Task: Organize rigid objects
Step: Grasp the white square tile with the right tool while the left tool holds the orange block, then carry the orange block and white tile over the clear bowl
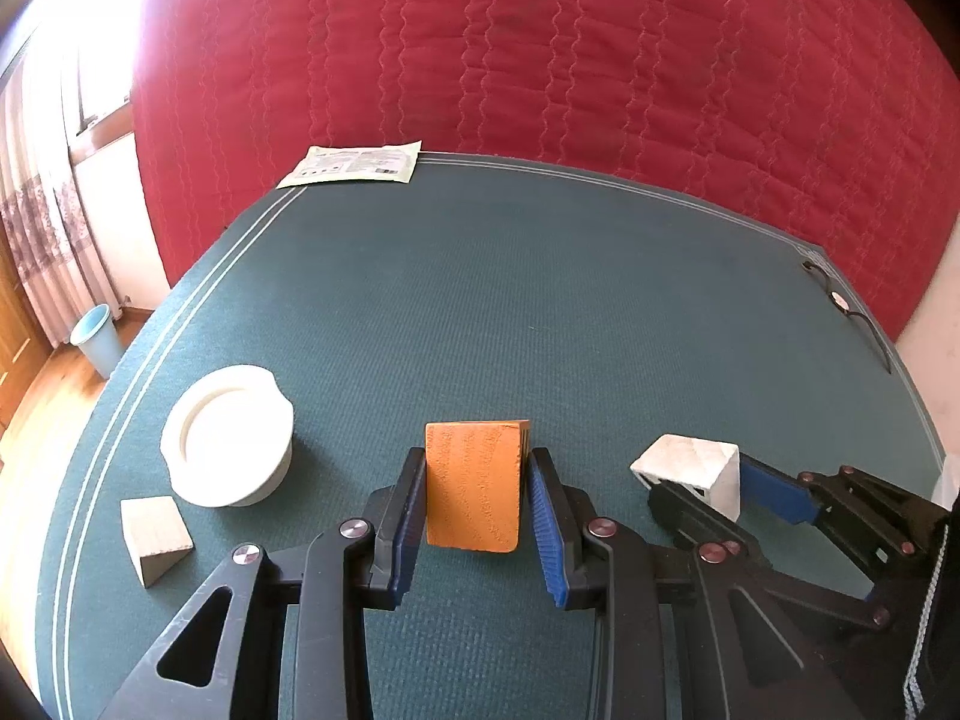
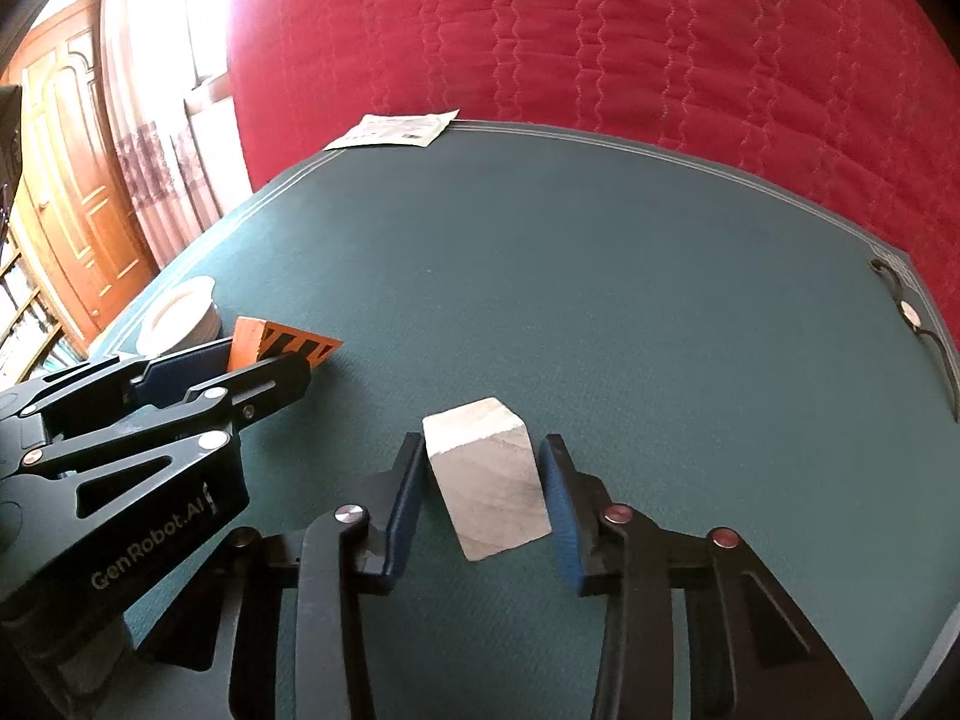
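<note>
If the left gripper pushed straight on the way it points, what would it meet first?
Beyond the orange block held in the left gripper, only bare green mat shows ahead; it would probably meet that first.

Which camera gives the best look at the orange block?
The left wrist view: the orange block fills the centre, its broad face showing. The right wrist view shows only a corner of it behind the other gripper.

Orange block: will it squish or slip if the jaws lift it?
The orange block is probably stiff: its edges look straight between the left gripper's jaws. Its rough flat faces should resist slipping. The slotted, hollow-looking side suggests it is fairly light.
</note>
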A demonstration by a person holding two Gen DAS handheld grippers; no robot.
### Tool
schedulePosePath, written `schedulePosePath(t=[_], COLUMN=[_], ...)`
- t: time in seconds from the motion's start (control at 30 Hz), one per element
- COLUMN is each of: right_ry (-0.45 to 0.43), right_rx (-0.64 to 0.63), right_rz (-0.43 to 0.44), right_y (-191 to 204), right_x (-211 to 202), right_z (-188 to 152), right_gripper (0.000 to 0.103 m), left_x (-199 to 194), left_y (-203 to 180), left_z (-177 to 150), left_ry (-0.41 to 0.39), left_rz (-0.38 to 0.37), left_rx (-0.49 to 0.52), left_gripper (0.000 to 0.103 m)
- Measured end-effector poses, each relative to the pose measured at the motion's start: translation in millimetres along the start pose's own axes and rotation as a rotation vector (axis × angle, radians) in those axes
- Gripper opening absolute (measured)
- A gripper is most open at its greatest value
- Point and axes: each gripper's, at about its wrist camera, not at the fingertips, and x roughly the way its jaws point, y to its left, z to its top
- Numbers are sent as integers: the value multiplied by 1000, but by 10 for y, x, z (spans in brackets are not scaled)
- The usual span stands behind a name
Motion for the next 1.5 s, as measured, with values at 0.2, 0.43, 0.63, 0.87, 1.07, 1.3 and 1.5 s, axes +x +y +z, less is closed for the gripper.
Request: schedulePosePath(t=[0.2,0.43,0.63,0.87,1.07,1.3,1.5], right_ry=[-4,-19,-41,-51,-83,-115,-142], right_rx=[49,117,177,224,275,328,387], right_rz=[-6,-1,-7,-23,-43,-80,-124], right_y=[-45,-164,-309,-465,-605,-760,-948], right_x=[-89,-345,-592,-828,-1061,-1288,-1496], right_z=[-91,-279,-442,-623,-729,-825,-949], right_gripper=[35,33,33,33,33,33,33], left_x=[-10,-53,-112,-172,-187,-221,-238], left_y=[-17,-110,-257,-413,-517,-635,-721], left_z=[-16,-55,-100,-166,-213,-280,-346], left_ry=[-2,-9,-19,-25,-20,-24,-21], left_rz=[-7,-21,-50,-85,-110,-125,-124], left_rx=[11,36,75,120,150,185,209], left_gripper=[35,35,35,35,34,34,34])
